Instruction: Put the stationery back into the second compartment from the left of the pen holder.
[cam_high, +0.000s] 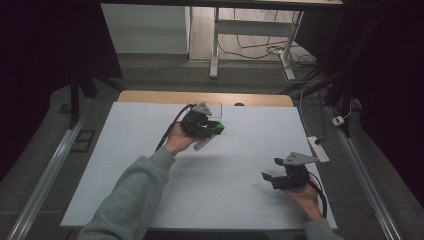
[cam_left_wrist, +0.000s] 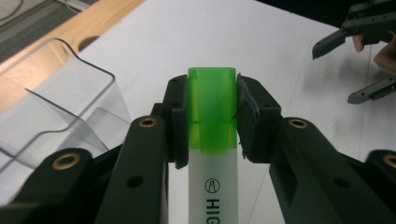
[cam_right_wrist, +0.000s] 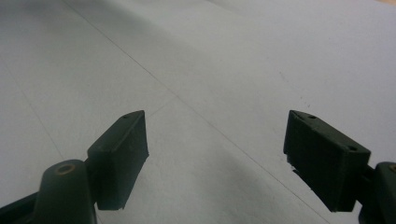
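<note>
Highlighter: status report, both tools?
Left tool shut on green-capped highlighter, beside clear plastic holder. Right tool open, empty, over white table. Nothing in the way.

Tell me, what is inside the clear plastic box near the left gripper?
The clear plastic box looks empty: only its inner divider shows through. The left gripper's black fingers cover its near corner.
</note>
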